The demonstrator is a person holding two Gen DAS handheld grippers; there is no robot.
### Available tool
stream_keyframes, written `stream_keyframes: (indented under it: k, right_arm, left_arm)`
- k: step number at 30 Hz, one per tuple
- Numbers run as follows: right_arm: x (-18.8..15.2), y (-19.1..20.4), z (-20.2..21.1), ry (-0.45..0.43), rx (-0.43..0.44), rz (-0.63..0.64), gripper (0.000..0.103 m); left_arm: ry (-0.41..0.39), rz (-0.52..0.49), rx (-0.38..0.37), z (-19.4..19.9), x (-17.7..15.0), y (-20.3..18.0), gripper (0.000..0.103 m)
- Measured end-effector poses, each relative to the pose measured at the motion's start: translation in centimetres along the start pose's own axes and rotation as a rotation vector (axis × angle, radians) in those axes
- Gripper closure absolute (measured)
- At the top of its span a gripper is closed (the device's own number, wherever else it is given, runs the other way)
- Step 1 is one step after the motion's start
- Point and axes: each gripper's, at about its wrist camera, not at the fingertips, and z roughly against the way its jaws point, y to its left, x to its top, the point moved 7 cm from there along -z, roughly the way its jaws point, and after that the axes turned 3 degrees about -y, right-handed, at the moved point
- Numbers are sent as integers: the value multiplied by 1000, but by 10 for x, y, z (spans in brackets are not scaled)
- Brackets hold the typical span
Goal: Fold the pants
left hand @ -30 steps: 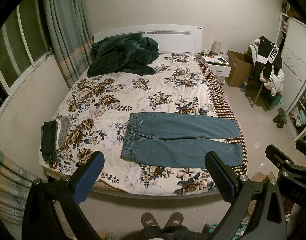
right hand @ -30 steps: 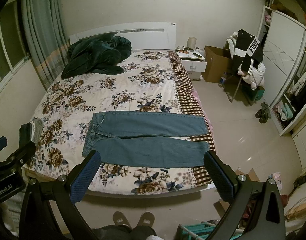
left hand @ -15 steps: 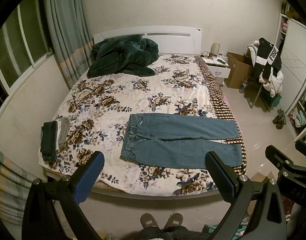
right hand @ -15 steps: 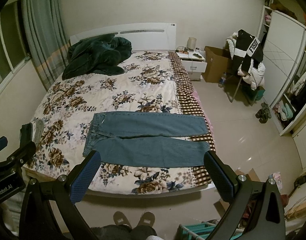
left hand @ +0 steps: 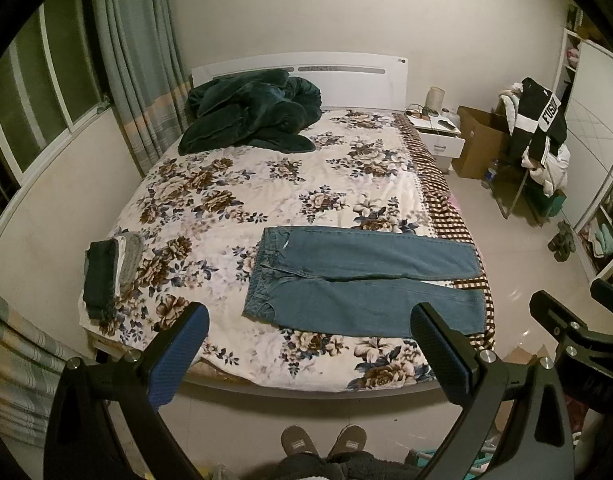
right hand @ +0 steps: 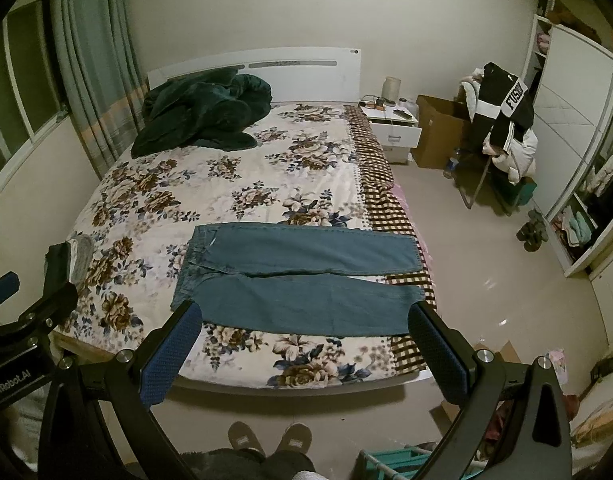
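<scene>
Blue jeans (left hand: 358, 280) are lying flat and unfolded across the near part of a bed (left hand: 266, 184) w/ a floral cover, waistband toward the left, both legs stretching right to the checkered edge of the bed. The left claw (left hand: 310, 344) is hanging released above the bed's foot, jaws wide apart, gripping nothing, well apart from the jeans. The right claw (right hand: 304, 344) is likewise hanging released & holding nothing, its blue pads (right hand: 170, 360) framing the nearer leg in the right wrist view. A small stack of folded clothes (left hand: 106, 268) is sitting near the bed's left edge. A dark green blanket (left hand: 250, 116) is bunched by the headboard. The person's slippers (left hand: 322, 440) are showing at the bottom, on the floor.
</scene>
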Motion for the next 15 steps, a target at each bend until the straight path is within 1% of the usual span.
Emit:
stream_keyframes:
  k: [15]
  right_arm:
    - [0, 0, -1, 2, 6, -1, 0]
  left_arm:
    - [0, 1, -3, 0, 0, 1, 0]
